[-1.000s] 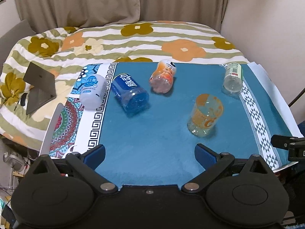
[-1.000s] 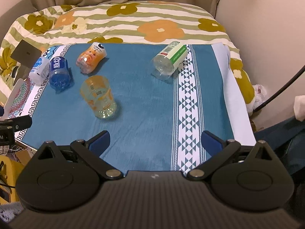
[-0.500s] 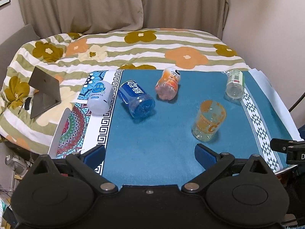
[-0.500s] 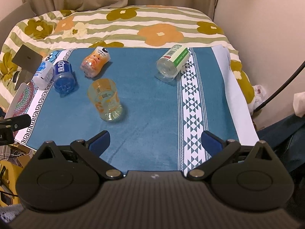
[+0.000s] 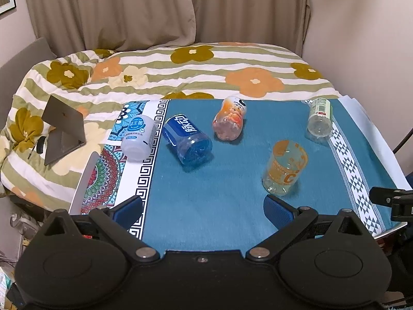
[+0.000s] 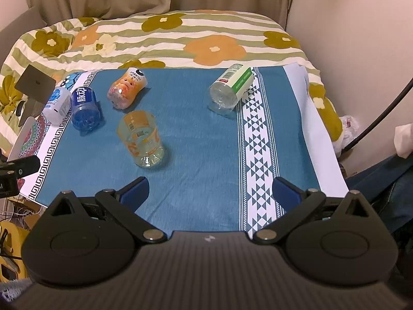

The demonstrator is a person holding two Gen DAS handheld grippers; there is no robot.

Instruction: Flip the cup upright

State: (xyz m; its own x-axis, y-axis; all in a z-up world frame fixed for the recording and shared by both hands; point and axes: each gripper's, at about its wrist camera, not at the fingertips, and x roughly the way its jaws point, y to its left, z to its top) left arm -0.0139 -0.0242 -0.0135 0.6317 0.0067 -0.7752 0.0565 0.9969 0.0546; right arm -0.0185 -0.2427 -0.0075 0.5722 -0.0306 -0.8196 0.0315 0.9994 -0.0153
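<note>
Several cut-bottle cups sit on a blue cloth (image 5: 219,193). The clear orange-print cup (image 5: 285,168) stands upright, also in the right wrist view (image 6: 141,139). The white cup (image 5: 138,138), blue cup (image 5: 187,139), orange-pink cup (image 5: 229,121) and green-label cup (image 5: 319,120) lie on their sides. My left gripper (image 5: 202,210) is open and empty, near the cloth's front edge, just before the upright cup. My right gripper (image 6: 210,193) is open and empty, back from the cups; the green-label cup (image 6: 231,89) lies ahead of it.
A flowered quilt (image 5: 206,72) covers the bed behind the cloth. A grey tablet on a stand (image 5: 63,126) sits at the left. A patterned mat (image 5: 108,170) lies under the cloth's left edge. A wall (image 6: 361,38) and a cable (image 6: 382,113) are at the right.
Both grippers have pulled back and risen, so the cups look smaller and farther. The orange-print cup now stands upright instead of tilted. Both stay open.
</note>
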